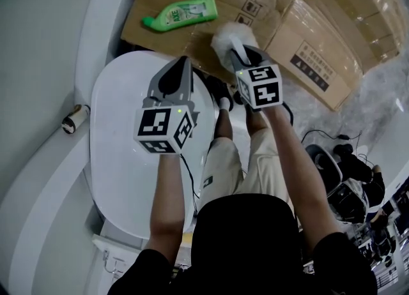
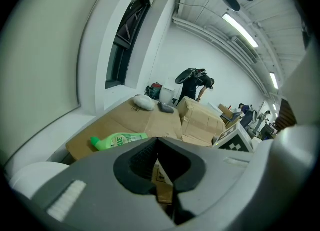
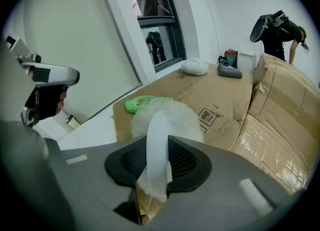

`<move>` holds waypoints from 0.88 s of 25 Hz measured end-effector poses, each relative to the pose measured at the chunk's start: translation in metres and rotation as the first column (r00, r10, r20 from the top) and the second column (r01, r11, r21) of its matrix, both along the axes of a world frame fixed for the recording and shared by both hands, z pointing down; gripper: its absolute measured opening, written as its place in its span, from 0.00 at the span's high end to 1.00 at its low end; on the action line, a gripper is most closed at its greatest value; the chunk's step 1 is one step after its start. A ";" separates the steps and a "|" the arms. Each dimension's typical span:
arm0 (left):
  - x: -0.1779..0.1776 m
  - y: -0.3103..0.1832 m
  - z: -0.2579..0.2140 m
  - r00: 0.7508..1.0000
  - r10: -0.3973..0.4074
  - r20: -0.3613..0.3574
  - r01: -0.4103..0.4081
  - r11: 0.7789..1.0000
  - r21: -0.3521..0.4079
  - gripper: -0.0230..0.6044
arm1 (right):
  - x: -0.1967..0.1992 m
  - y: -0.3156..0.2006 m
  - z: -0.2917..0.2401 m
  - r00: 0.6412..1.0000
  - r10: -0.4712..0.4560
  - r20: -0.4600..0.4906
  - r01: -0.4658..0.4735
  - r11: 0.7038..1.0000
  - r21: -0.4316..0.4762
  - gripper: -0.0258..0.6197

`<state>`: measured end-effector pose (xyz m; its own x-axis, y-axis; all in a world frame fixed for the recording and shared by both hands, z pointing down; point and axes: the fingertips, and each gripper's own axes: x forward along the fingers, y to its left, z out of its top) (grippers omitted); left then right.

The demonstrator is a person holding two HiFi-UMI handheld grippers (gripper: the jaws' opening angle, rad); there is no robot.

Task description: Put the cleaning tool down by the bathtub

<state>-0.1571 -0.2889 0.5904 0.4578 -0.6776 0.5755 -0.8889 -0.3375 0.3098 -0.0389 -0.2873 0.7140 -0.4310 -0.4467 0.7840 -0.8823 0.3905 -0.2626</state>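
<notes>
The cleaning tool (image 1: 225, 37) is a fluffy white brush head on a white handle. My right gripper (image 1: 241, 59) is shut on that handle and holds the tool over flattened cardboard, just beyond the far end of the white bathtub (image 1: 118, 134). In the right gripper view the handle (image 3: 158, 140) rises between the jaws, with the fluffy head (image 3: 175, 116) beyond them. My left gripper (image 1: 183, 64) hangs over the tub's far end, shut, with nothing in it. In the left gripper view its black pads (image 2: 145, 157) meet and nothing lies between them.
A green detergent bottle (image 1: 183, 14) lies on the flattened cardboard (image 1: 319, 51) beyond the tub. A small roll (image 1: 75, 119) sits on the ledge to the tub's left. Cardboard boxes (image 3: 280, 110) are stacked at the right. A person (image 3: 278, 27) bends over far behind them.
</notes>
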 end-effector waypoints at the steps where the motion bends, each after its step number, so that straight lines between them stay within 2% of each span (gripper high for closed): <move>1: -0.001 -0.001 0.001 1.000 0.002 0.003 -0.002 1.000 0.000 0.97 | -0.001 0.000 0.002 1.000 -0.004 -0.001 0.004 1.000 -0.003 0.82; 22: -0.008 -0.001 0.009 1.000 0.006 0.009 -0.006 1.000 -0.007 0.97 | -0.016 -0.004 0.020 0.998 -0.031 -0.047 0.031 1.000 0.001 0.82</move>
<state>-0.1647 -0.2904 0.5991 0.4564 -0.6713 0.5840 -0.8898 -0.3405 0.3040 -0.0549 -0.2913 0.7337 -0.4073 -0.4349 0.8031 -0.8812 0.4183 -0.2204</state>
